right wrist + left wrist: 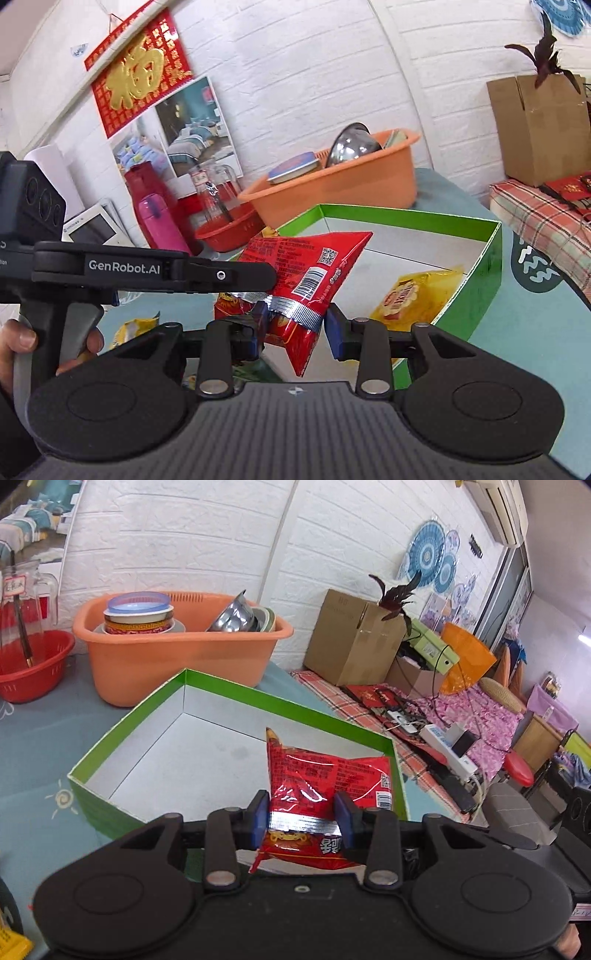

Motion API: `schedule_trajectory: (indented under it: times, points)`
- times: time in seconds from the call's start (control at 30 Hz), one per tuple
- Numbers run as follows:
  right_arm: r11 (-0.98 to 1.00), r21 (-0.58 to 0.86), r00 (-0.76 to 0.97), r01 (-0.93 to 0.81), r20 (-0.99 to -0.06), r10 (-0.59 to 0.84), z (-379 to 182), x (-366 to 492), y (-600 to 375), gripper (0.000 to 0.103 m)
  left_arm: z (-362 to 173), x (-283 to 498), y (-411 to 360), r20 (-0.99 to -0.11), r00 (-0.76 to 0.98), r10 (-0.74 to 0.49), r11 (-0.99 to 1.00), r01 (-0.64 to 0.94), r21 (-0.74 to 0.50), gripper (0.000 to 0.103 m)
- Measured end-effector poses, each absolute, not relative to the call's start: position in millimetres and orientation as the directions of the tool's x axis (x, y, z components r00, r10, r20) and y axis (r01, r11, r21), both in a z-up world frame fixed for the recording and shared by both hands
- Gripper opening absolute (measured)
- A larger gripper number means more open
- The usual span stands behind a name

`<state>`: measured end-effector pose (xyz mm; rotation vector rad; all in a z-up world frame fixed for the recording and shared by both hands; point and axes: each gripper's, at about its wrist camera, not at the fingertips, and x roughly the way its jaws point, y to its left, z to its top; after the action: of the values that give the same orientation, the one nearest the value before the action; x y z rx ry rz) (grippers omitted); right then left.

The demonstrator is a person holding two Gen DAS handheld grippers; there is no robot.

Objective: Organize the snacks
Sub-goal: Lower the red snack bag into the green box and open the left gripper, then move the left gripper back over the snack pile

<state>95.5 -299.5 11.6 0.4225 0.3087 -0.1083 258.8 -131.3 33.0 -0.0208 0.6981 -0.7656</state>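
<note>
**Holding a red snack bag over the green box**

Gripping the red snack bag point(325, 771) with the left claw point(301, 812), both blue pads point(260, 814) pressing in on the silver seal strip near one end of the bag. Keeping the bag lifted off the table point(37, 738), with most of it hanging above the near right corner of the open green box point(122, 723) and touching neither wall nor floor of it. Tilting one corner of the bag upward in the left wrist view.

Showing, from the right wrist view, that same bag slanting across in front of the box, with its lower end passing between the fingers of the right claw point(295, 321). Standing with a narrow gap there, pads close on either side of the seal; impossible to tell whether pressing on the bag or only flanking it.

Lying inside the box against its right wall: a yellow snack bag point(410, 295). Resting on the table outside the box, to its left: another yellow bag point(133, 328), partly hidden.

Sitting behind the box: an orange basin point(166, 657) holding stacked bowls point(138, 614), a red basket point(29, 672) beside it, and a cardboard box point(351, 638) further right.
</note>
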Motion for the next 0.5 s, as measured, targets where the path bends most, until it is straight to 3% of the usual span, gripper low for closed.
schedule_trajectory:
  times: [0.07, 0.13, 0.17, 0.23, 0.37, 0.5]
  points:
    - [0.912, 0.371, 0.943, 0.174, -0.330, -0.045, 7, 102, -301, 0.060, 28, 264, -134, -0.582, 0.521, -0.624, 0.744, 0.625, -0.238, 0.053]
    - [0.918, 0.360, 0.944, 0.168, -0.328, -0.044, 3, 107, -302, 0.070, 25, 265, -135, -0.582, 0.547, -0.601, 0.762, 0.613, -0.211, 0.090]
    - [0.923, 0.345, 0.943, 0.171, -0.329, -0.052, 2, 110, -301, 0.077, 24, 265, -134, -0.583, 0.552, -0.595, 0.767, 0.608, -0.207, 0.103]
    - [0.938, 0.282, 0.934, 0.202, -0.344, -0.097, 0, 114, -297, 0.103, 23, 263, -131, -0.582, 0.554, -0.596, 0.768, 0.604, -0.212, 0.103]
    - [0.968, 0.079, 0.923, 0.238, -0.330, -0.200, 3, 110, -279, 0.103, 26, 255, -125, -0.590, 0.564, -0.578, 0.784, 0.585, -0.208, 0.103]
    - [0.976, 0.062, 0.939, 0.210, -0.292, -0.183, 16, 86, -270, 0.103, 41, 242, -108, -0.582, 0.571, -0.579, 0.793, 0.560, -0.240, 0.103]
